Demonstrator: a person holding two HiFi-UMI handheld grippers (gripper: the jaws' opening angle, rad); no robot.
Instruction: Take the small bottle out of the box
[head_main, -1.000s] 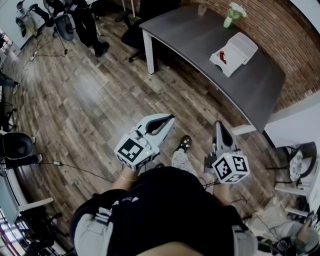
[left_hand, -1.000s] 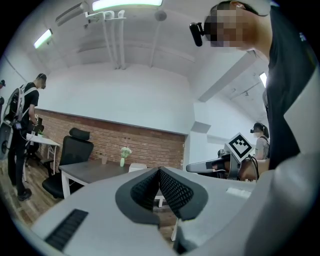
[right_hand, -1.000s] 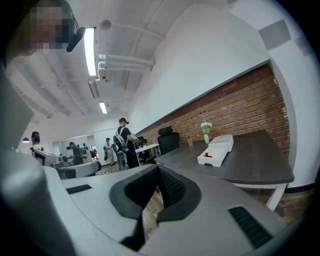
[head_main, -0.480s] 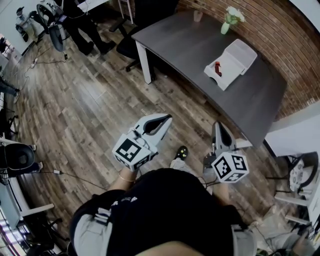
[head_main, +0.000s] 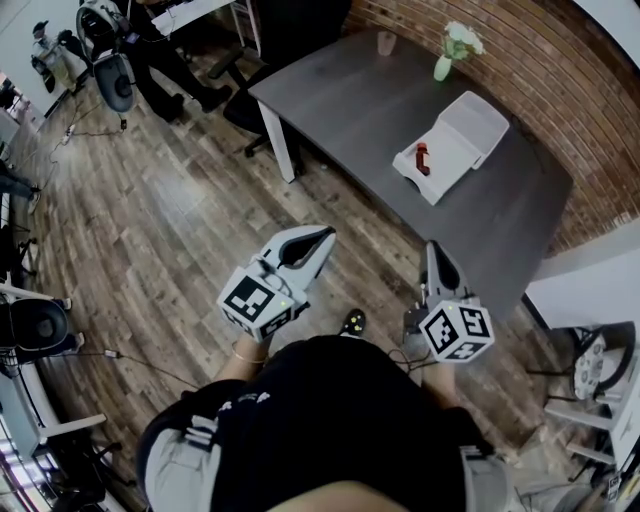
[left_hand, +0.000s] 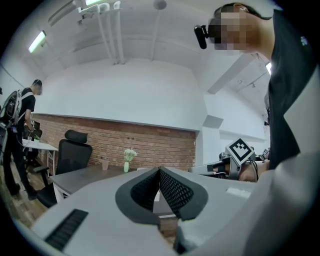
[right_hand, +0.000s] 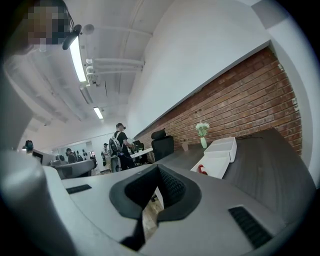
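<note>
Small bottle (head_main: 422, 158), the red one, sits inside the open white box (head_main: 442, 166) on the dark table (head_main: 350, 100), in the half of the box nearer to you; the other half lies behind it, toward the brick wall. You are standing on the wooden floor (head_main: 180, 230), well apart from the table. By my reading the job is only at the approach, and nothing on the table looks touched.

Your left gripper (head_main: 322, 238) is held in front of your body with its jaws pressed together and nothing between them. Your right gripper (head_main: 432, 250) is the same, jaws together and empty. Its own view shows the box and the bottle ahead, past the table edge.

The next move, as I judge it, calls for stepping up to the table until the box is within reach. After that, spread the jaws of one gripper before bringing it down over the bottle. The right one looks better placed. The bottle is small and seems to lie on its side, so set the jaws across its narrow width. A vase of flowers (head_main: 447, 55) and a cup (head_main: 386, 42) stand farther along the table, away from the box.
</note>
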